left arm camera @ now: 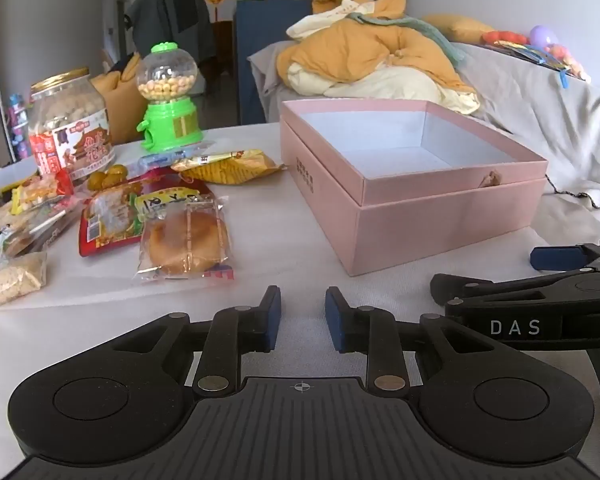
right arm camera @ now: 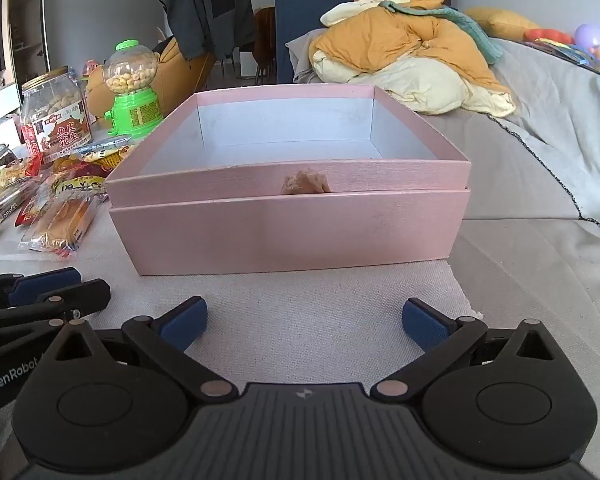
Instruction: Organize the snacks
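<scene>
Although the snacks are all laid out, none has gone into the pink box (right arm camera: 288,232), whose pale inside is bare, so the sorting looks to be at its very start. Left of the box, the wrapped round cake (left arm camera: 184,242), the red packet (left arm camera: 108,216), the yellow packet (left arm camera: 228,168), the peanut jar (left arm camera: 70,128) and the green candy dispenser (left arm camera: 168,100) sit clustered on the cloth-covered worktop (left arm camera: 260,240). The left hand-held gripper (left arm camera: 303,318) hovers near the cake, its fingers drawn close with a narrow gap and nothing between them. The right hand-held gripper (right arm camera: 305,322) faces the box's near wall, spread wide and empty. Everything remains to be packed.
</scene>
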A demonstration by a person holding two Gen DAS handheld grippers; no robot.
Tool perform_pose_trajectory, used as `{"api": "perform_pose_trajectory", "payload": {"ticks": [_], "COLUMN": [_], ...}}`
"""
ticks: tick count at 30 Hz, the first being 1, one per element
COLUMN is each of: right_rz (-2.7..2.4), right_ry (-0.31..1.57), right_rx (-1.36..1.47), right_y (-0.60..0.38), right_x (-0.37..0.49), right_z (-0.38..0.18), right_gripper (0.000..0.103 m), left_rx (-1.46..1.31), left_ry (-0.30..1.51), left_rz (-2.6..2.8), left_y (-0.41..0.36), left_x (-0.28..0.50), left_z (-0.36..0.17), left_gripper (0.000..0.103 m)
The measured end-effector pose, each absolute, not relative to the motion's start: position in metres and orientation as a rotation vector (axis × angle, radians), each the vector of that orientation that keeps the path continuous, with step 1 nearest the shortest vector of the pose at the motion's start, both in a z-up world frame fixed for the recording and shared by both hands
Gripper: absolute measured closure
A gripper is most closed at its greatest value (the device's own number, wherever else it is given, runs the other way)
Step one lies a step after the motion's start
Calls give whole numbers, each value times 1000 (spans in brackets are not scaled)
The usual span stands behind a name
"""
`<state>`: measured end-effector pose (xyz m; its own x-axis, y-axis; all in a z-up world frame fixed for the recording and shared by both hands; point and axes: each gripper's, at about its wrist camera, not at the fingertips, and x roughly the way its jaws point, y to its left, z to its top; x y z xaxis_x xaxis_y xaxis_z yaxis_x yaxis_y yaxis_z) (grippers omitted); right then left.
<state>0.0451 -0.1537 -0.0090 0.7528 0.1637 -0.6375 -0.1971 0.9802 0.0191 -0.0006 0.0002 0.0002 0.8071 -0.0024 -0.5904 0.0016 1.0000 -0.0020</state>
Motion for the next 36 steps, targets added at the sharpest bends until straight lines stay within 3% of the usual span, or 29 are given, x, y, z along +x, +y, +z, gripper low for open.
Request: {"api": "perform_pose_trajectory", "payload": {"ticks": [36], "right_rz": [197], "right_ry": [685], "right_rx": [-51], "right_y": [-153], "right_x": [46], "right_z": [-9], "right_gripper": [0], "left_rx": [7], "left_ry": [634], "left_rz": [1], "left_y": [-1], "left_x": [0], "left_z": [0], "left_gripper": [73]}}
